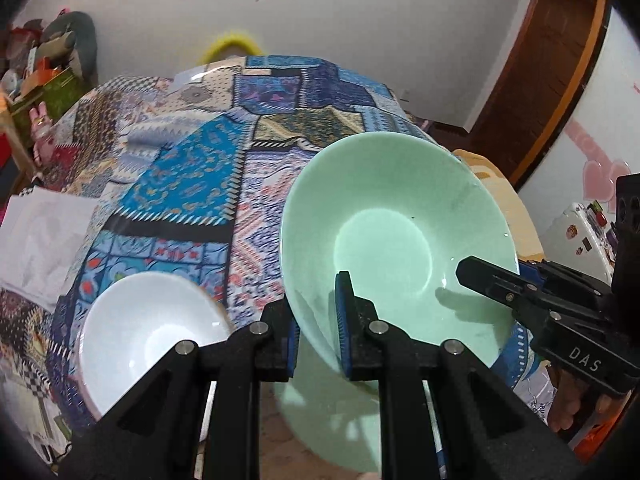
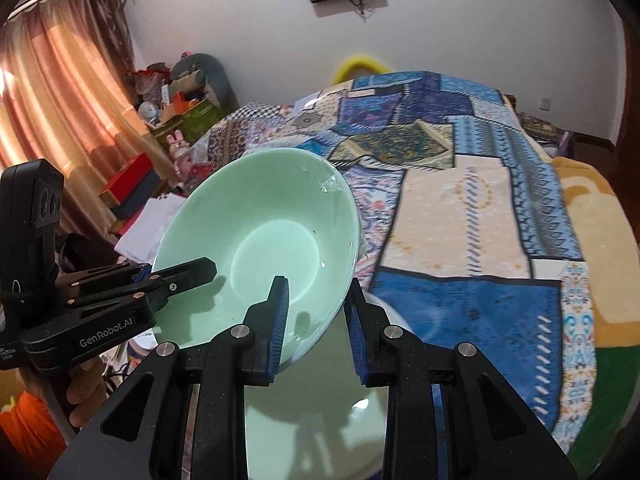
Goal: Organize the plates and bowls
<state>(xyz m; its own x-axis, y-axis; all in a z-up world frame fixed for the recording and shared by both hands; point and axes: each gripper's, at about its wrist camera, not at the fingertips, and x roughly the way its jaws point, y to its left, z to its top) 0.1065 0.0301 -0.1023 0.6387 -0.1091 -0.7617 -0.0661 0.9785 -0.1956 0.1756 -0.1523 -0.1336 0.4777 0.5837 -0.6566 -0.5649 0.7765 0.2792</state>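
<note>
Both grippers are clamped on the same mint-green bowl (image 1: pixel 396 236), which hangs tilted in the air with its hollow turned toward the cameras. From the left wrist view, the left gripper (image 1: pixel 318 332) pinches the bowl's near-left rim between its blue-padded fingers (image 1: pixel 345 320), one pad inside the hollow and the other behind the wall. Across the bowl, the right gripper (image 1: pixel 516 300) bites the right rim, its upper black finger lying on the inner surface and throwing a shadow there (the letters DAS show on its body). Seen from the right wrist, the right gripper (image 2: pixel 316 328) has its left pad inside the green bowl (image 2: pixel 260 252) near the lower rim; the right pad stands outside the wall, and whether it presses the outer surface I cannot tell. On that view's left, the left gripper (image 2: pixel 180 276) reaches in, marked GenRobot.AI, with fingers of a hand (image 2: pixel 82 396) wrapped round its handle. Below the held bowl lies another mint-green dish (image 2: pixel 312 420), glossy and reflecting. To the left, a white bowl (image 1: pixel 148 336) sits upright on the patchwork batik cloth (image 1: pixel 192 184) that covers the surface behind.
</note>
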